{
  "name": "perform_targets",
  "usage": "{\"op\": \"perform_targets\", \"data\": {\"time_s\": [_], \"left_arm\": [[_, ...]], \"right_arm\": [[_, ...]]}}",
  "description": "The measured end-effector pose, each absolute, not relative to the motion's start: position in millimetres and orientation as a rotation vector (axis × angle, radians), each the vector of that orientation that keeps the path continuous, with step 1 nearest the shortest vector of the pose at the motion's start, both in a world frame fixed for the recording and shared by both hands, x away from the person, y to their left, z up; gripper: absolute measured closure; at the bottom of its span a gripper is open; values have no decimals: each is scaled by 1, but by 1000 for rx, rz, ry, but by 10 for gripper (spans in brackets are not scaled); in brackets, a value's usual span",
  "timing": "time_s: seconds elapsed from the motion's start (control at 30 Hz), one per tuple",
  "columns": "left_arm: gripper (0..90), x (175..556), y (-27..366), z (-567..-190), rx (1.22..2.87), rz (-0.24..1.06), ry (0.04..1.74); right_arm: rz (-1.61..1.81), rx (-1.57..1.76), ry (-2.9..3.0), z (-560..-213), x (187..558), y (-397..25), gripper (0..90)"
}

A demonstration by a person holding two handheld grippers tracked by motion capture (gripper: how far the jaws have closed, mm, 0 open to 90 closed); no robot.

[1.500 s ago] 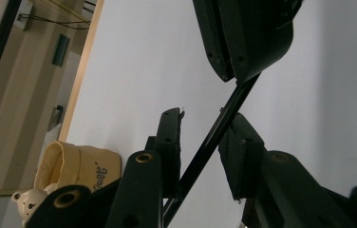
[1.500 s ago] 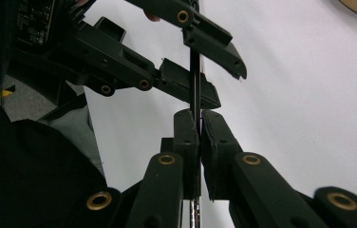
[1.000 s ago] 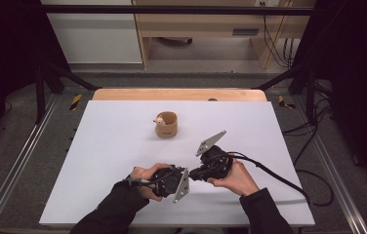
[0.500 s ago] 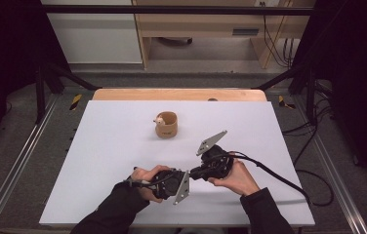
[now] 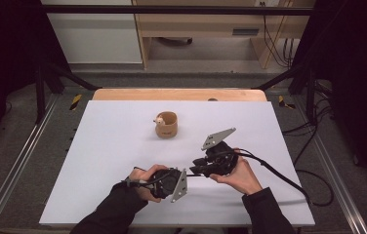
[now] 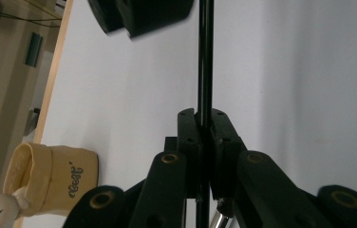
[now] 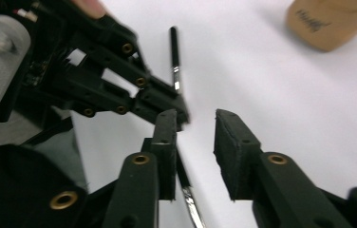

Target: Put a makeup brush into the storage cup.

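Thing in hand: a thin black rod (image 6: 205,57), likely a small brush or pen with a metal ferrule; you cannot tell which from these views.
Where it sits: pinched crosswise in your left gripper (image 6: 204,137), running out past the tips toward the right gripper's black body at the top of the left gripper view.
Left gripper: jaws pressed together on the rod, the grip near one end, most of its length sticking out.
Right gripper (image 7: 194,142): jaws spread, nothing between them; the rod's tail lies just beside its inner jaw, not in the gap.
Risk, slip: held so near its end, the rod may pivot or slide if you bump it.
Risk, missed handover: close the right jaws now and you would likely catch air or only graze the rod.
Farther off: the tan cup (image 5: 166,124) with a small bear figure (image 5: 159,120) on its rim stands well apart on the white table (image 5: 103,146).
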State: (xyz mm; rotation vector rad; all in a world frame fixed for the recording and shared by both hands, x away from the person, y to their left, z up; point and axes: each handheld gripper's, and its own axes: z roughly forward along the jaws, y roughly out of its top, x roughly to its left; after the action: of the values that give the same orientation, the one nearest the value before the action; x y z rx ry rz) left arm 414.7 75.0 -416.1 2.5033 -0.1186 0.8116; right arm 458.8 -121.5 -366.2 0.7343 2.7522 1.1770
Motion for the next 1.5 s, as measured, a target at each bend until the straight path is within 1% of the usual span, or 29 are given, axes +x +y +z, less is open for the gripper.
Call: {"op": "perform_targets", "data": {"time_s": [0.07,0.1,0.13,0.17,0.2,0.23,0.27,0.3,0.33,0.47,0.57,0.6,0.7,0.8,0.9,0.93,1.0,1.13,1.17,1.2,1.3,1.5], "left_arm": [[846,415,76,-417,2500,803,-101],[845,415,78,-417,2502,794,-79],[845,416,79,-415,2527,802,-88],[845,416,79,-415,2527,802,-88],[845,417,81,-415,2529,793,-61],[845,417,81,-415,2529,793,-61],[845,417,83,-415,2524,779,-30],[845,417,83,-415,2524,779,-30],[846,418,85,-414,2525,779,-20],[845,419,90,-416,2519,761,42],[845,419,92,-417,2505,748,72],[845,419,94,-418,2493,733,102],[845,420,96,-418,2485,720,130],[845,421,99,-418,2468,692,182],[845,422,101,-419,2458,684,210],[844,423,102,-420,2449,681,248],[845,425,104,-421,2442,677,282],[845,427,107,-423,2426,664,337],[844,428,109,-424,2412,651,376],[844,428,109,-424,2412,651,376],[844,429,111,-425,2380,620,435],[844,430,113,-424,2340,606,540]], "right_arm": [[1187,739,2704,-363,459,-124,617],[1203,750,2653,-361,458,-126,572],[1216,751,2634,-360,458,-127,546],[1216,751,2634,-360,458,-127,546],[1223,760,2592,-359,458,-129,482],[1223,760,2592,-359,458,-129,482],[1223,776,2541,-358,459,-130,418],[1223,776,2541,-358,459,-130,418],[1242,798,2507,-358,459,-133,386],[1261,818,2452,-357,460,-140,337],[1255,817,2425,-358,459,-143,325],[1257,836,2417,-359,458,-147,300],[1270,856,2415,-360,458,-152,300],[1293,922,2393,-362,457,-159,256],[1308,935,2378,-363,456,-163,248],[1337,943,2347,-364,455,-166,224],[1351,951,2328,-365,453,-169,207],[1383,965,2291,-367,450,-173,196],[1400,978,2267,-369,449,-176,182],[1405,987,2262,-371,449,-178,173],[1425,992,2239,-374,447,-181,174],[1452,1037,2217,-384,444,-184,153]]}}
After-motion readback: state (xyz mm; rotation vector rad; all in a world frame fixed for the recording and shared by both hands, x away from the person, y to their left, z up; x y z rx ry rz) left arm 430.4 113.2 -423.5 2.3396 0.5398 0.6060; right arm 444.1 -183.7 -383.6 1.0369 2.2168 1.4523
